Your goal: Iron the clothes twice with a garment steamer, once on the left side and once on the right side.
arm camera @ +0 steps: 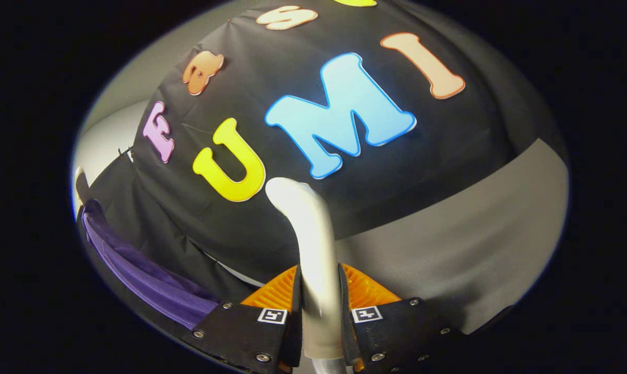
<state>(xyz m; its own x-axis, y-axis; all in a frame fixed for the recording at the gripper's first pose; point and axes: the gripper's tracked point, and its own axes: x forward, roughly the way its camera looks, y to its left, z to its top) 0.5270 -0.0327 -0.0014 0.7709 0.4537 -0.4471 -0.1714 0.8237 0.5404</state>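
Between clamped tongs (pixel 319 296), steamer handle (pixel 313 244).

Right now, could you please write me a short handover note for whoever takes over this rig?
Hand-held gripper: shut on the garment steamer, both fingers pressing its pale handle, which rises between them and curves forward.
Purple garment: hangs off to the left of the fingers, against the booth's black cloth wall; the steamer is not touching it.
Done: steamer picked up.
Left: as far as this view tells, both passes, left side and right side.
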